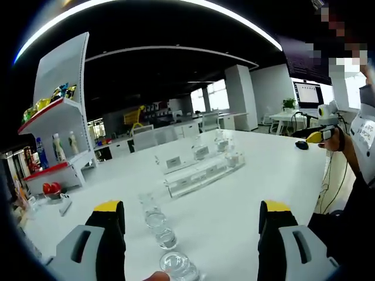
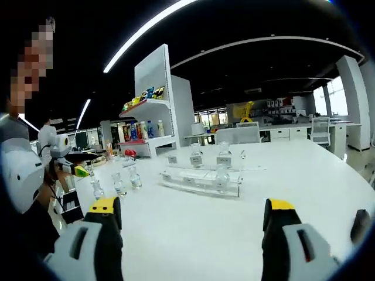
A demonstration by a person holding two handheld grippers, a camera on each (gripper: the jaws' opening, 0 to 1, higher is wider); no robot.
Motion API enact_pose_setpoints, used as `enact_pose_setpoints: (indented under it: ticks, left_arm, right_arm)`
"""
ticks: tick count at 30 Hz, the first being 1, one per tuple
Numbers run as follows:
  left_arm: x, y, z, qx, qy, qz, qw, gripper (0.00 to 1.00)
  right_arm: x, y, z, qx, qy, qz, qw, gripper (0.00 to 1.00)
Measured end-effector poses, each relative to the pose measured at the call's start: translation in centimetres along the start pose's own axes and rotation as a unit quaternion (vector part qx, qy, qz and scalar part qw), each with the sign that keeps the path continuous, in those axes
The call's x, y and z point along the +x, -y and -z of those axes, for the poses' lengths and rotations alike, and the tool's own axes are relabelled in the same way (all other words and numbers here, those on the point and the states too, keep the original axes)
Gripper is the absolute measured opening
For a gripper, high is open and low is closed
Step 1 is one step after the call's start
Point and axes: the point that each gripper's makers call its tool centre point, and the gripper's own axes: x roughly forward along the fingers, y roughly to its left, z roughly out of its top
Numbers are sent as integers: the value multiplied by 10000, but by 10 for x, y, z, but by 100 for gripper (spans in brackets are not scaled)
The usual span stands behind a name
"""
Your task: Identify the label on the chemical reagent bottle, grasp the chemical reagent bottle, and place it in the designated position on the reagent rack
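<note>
Bottles [image 1: 158,222] stood near the table [image 1: 234,199] edge close to the left gripper [image 1: 190,219], rack [image 2: 202,178] mid-table w/ bottles in it, both left & right gripper [image 2: 190,219] jaws wide apart, holding nothing.

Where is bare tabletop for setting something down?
Bare table lies between the right claw and the clear reagent rack, and right of the rack. Crowded: loose bottles left of the rack.
</note>
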Motion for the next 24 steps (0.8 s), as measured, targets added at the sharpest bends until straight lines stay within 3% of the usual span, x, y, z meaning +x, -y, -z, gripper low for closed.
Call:
enact_pose_setpoints:
  ticks: [10,24]
  left_arm:
    - [-8,-18,2,-1,-37,-258,9997,95]
    - [-11,-22,-4,41,34,-315,9995,95]
  right_arm:
    - [6,0,-6,-117,27,28,9999,97]
    - [2,2,2,-67,-36,92,9999,97]
